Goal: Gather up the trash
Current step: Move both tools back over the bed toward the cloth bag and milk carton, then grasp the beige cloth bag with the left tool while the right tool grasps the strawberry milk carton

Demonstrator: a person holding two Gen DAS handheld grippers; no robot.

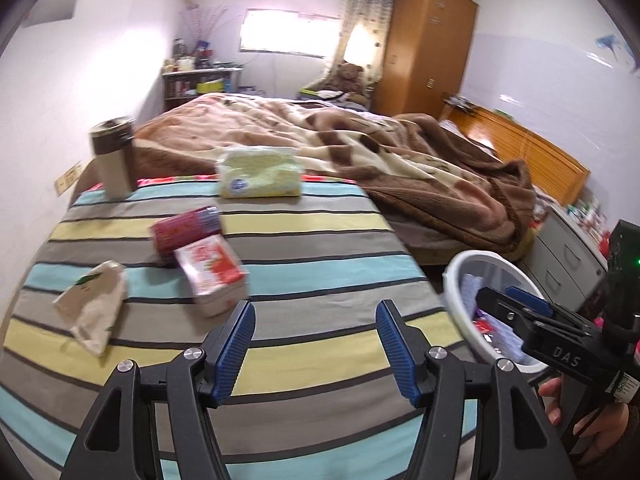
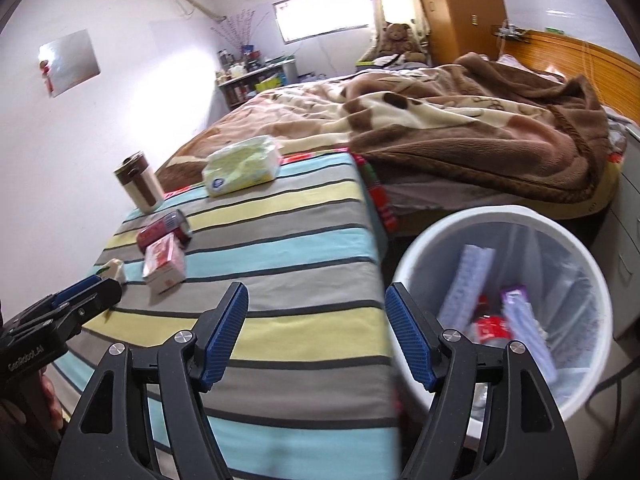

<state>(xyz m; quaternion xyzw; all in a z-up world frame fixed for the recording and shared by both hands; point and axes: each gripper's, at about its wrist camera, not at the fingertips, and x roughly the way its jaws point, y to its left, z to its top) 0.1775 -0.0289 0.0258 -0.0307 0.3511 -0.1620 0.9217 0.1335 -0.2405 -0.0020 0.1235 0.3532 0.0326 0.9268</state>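
Your left gripper (image 1: 316, 344) and right gripper (image 2: 316, 330) are both spread apart and hold nothing. The red-and-white carton (image 1: 212, 276) lies flat ahead-left of your left gripper, its long axis pointing away and to the left.

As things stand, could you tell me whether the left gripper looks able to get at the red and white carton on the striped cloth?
Probably yes. The left gripper is open and empty, and the red and white carton lies just ahead of its fingers with only bare striped cloth between; the dark red packet touches its far side.
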